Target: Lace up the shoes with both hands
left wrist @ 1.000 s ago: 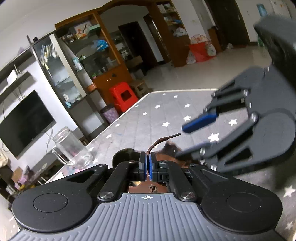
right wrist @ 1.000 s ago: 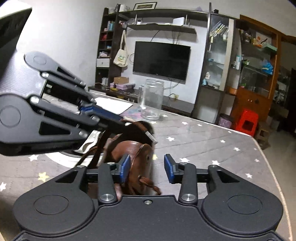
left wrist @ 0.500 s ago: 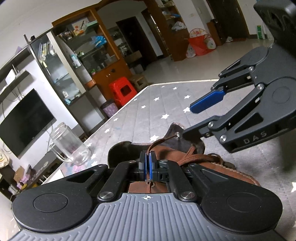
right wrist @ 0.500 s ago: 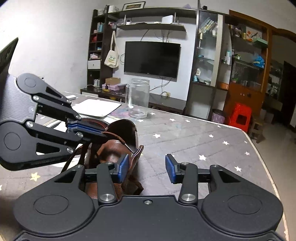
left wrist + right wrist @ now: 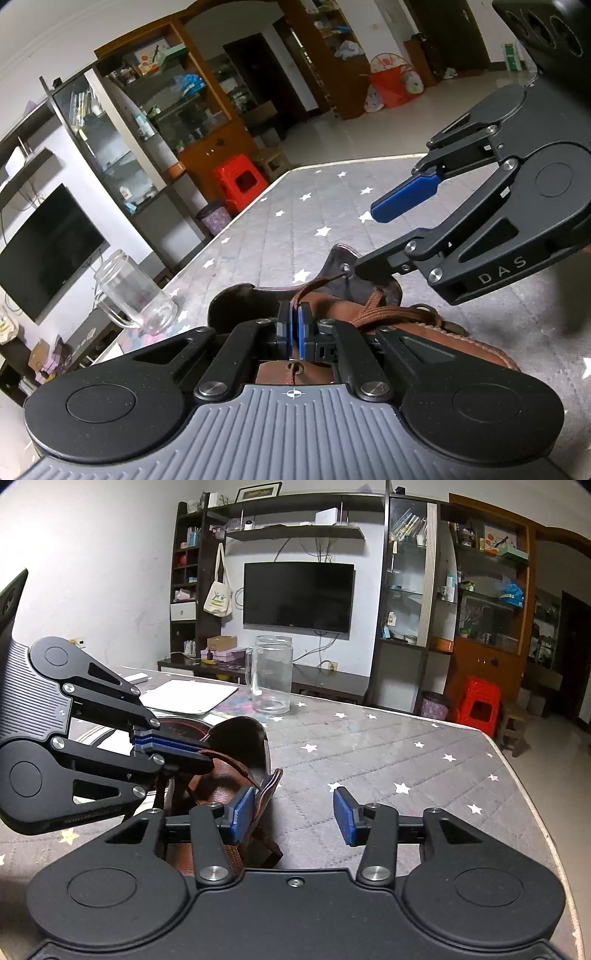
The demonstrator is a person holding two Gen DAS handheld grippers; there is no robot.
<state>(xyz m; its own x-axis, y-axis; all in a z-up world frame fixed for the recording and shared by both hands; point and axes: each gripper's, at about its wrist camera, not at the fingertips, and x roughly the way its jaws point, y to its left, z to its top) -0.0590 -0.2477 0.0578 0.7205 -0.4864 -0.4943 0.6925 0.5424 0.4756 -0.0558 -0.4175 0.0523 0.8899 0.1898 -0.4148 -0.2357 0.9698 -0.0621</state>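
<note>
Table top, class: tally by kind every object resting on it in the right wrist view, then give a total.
Brown shoe: 1
Glass jar: 1
White paper sheet: 1
Small white flat item, too small to identify: 1
Total: 4

Even daylight, brighter from doorway side; both views sharp, strong fisheye bending, dark corners.

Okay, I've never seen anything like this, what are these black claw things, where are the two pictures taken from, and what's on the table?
They are two handheld grippers, each with a camera looking along its fingers. One picture is from the left gripper, shut on a brown lace. The other is from the right gripper, open and empty, one pad beside the shoe's eyelet flap. On the star-patterned table lie a brown leather shoe, a glass mug and white paper.
</note>
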